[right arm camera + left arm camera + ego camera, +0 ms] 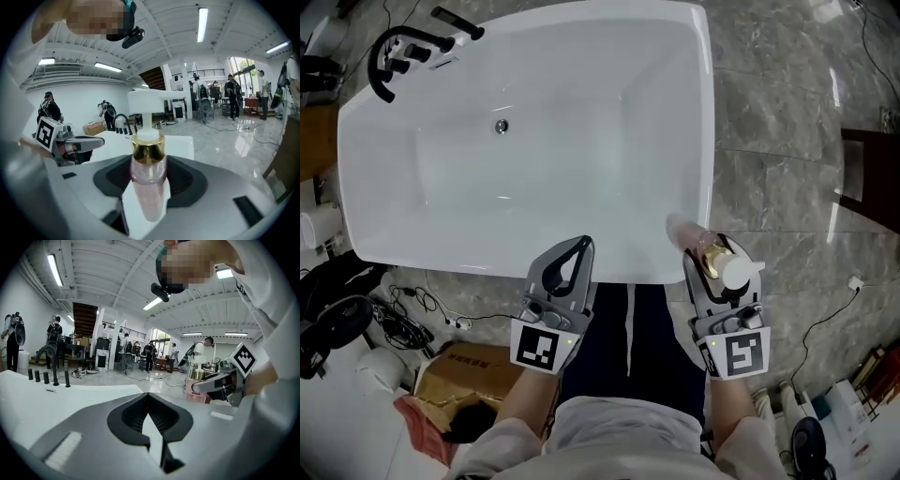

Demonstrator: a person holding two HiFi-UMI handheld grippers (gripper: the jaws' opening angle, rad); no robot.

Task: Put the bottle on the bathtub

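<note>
- Right claw point(717, 255) clamped on the bottle point(147, 185), pads on the pink body just under the gold collar point(147, 149).
- Bottle roughly upright above the bathtub's point(705, 122) near right corner, not yet set down.
- Left claw point(579, 246) closed, empty (over the near rim).
- Likely light, stiff plastic, smooth and slippery. The pump makes it top-heavy, so a mid-body hold looks safer than the neck.

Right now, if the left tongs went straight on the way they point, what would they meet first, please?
Most likely the near rim of the bathtub. The left tongs point slightly downward toward it with nothing between, though depth is hard to judge.
</note>
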